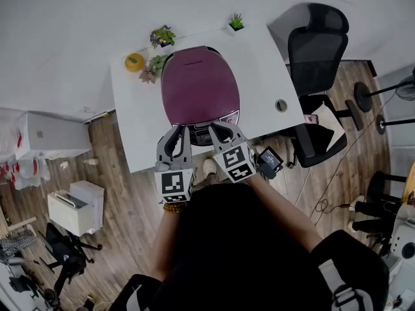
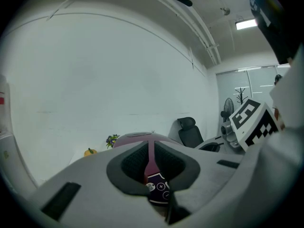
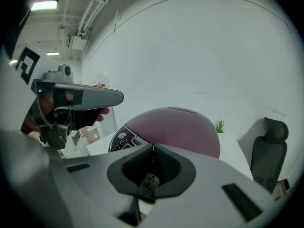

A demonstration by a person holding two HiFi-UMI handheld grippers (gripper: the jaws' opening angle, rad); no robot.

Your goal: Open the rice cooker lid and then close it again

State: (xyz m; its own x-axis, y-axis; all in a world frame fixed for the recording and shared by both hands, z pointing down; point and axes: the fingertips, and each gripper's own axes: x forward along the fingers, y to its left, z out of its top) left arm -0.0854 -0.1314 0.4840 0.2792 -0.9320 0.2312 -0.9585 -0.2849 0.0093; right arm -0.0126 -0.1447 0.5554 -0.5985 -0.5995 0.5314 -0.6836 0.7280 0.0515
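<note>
The rice cooker stands on the white table (image 1: 130, 122) with its purple lid (image 1: 200, 86) down. Its dark control panel (image 1: 209, 135) faces me. My left gripper (image 1: 178, 131) hovers at the cooker's front left edge, jaws together with nothing between them. My right gripper (image 1: 219, 129) sits just right of it over the panel, also shut and empty. In the left gripper view the closed jaws (image 2: 151, 148) frame the lid (image 2: 137, 137) and the panel buttons (image 2: 159, 191). In the right gripper view the lid (image 3: 175, 127) bulges beyond the shut jaws (image 3: 152, 151), with the left gripper (image 3: 114, 98) at the left.
Behind the cooker are an orange ornament (image 1: 134, 61) and small potted plants (image 1: 163, 36) (image 1: 236, 22). A black office chair (image 1: 316, 44) stands right of the table. A cable hole (image 1: 281, 105) is in the tabletop. White cabinets (image 1: 48, 135) stand on the wooden floor at left.
</note>
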